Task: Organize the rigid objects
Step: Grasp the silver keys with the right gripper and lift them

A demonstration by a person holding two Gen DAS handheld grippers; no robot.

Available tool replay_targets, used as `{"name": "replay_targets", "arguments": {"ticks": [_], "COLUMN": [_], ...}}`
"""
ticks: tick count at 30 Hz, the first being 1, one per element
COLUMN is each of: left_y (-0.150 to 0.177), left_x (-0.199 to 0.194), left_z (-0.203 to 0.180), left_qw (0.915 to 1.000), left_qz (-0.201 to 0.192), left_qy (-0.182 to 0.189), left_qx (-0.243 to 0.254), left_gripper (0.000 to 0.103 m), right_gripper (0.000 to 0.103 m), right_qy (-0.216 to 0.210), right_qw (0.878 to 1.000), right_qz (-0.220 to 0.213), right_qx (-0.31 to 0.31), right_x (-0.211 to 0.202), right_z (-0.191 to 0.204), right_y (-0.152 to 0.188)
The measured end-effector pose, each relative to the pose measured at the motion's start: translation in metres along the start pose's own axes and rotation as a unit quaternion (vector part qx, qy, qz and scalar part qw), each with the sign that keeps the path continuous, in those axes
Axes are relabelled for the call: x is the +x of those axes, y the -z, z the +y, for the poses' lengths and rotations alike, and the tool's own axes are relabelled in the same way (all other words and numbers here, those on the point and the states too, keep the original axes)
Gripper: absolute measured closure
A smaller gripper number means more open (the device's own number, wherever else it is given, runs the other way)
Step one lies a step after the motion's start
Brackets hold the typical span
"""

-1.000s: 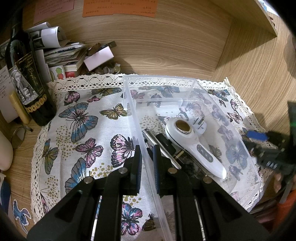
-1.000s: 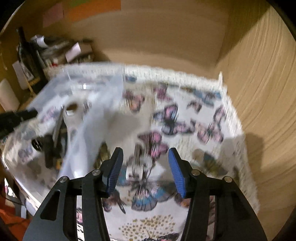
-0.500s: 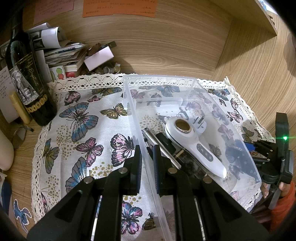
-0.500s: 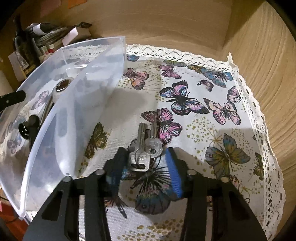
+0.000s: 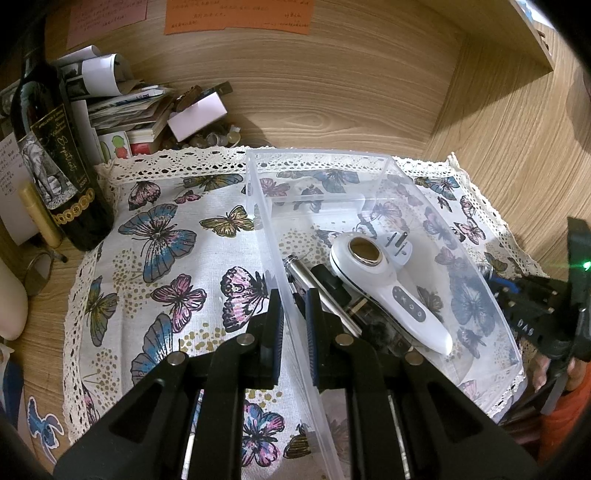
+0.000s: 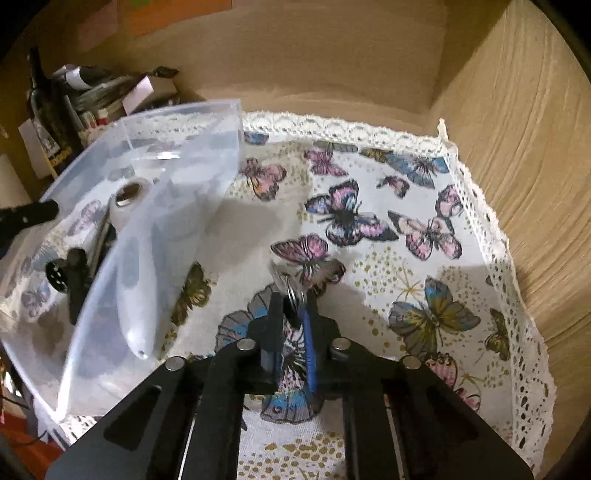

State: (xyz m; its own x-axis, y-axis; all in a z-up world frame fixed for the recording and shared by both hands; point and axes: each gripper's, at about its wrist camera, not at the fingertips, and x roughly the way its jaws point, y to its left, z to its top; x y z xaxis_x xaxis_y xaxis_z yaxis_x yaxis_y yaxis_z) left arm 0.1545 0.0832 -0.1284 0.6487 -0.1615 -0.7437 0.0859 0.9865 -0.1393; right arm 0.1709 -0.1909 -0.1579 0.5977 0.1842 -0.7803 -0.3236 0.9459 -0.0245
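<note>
Right gripper (image 6: 293,310) pinched shut on what looks like blurred keys (image 6: 295,284); left gripper (image 5: 293,306) clamps the clear bin's wall (image 5: 273,236).

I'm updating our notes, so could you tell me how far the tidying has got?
Done: the white handheld device, a metal pen and a black part lie in the clear bin. In hand: the right tool is shut on the keys. Left: binning them.

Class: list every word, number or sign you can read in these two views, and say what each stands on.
"DAS": on the right tongs, black body.
Wine bottle label: script too blurred to read.
Orange note and pink note on the wall: handwriting too small.
</note>
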Motion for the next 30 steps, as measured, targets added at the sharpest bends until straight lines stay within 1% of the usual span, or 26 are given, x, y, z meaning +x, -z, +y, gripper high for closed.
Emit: {"name": "replay_targets", "arguments": {"ticks": [3,9,13,20,26,30], "left_y": [0.0,0.0,0.0,0.0,0.0,0.0], "left_x": [-0.001,-0.001,0.0,-0.001,-0.001,-0.001], "left_z": [0.0,0.0,0.0,0.0,0.0,0.0], "left_qw": [1.0,1.0,1.0,1.0,1.0,1.0], "left_qz": [0.0,0.0,0.0,0.0,0.0,0.0], "left_qy": [0.001,0.001,0.001,0.001,0.001,0.002], "left_qx": [-0.002,-0.002,-0.001,-0.002,-0.001,-0.002], "left_gripper": [0.092,0.092,0.092,0.092,0.092,0.092], "right_gripper": [0.096,0.096,0.096,0.096,0.096,0.096], "right_qy": [0.003,0.001,0.001,0.005,-0.003,-0.017], "right_qw": [1.0,1.0,0.999,0.998,0.994,0.989], "right_qz": [-0.014,-0.024,-0.047,-0.066,-0.11,-0.141], "right_qx": [-0.001,0.0,0.001,-0.005,-0.01,-0.027], "right_x": [-0.007,-0.014,-0.026,-0.039,-0.065,-0.085], "right_z": [-0.001,-0.003,-0.002,0.001,0.007,0.019], "right_y": [-0.006,-0.012,-0.02,-0.028,-0.042,-0.054]}}
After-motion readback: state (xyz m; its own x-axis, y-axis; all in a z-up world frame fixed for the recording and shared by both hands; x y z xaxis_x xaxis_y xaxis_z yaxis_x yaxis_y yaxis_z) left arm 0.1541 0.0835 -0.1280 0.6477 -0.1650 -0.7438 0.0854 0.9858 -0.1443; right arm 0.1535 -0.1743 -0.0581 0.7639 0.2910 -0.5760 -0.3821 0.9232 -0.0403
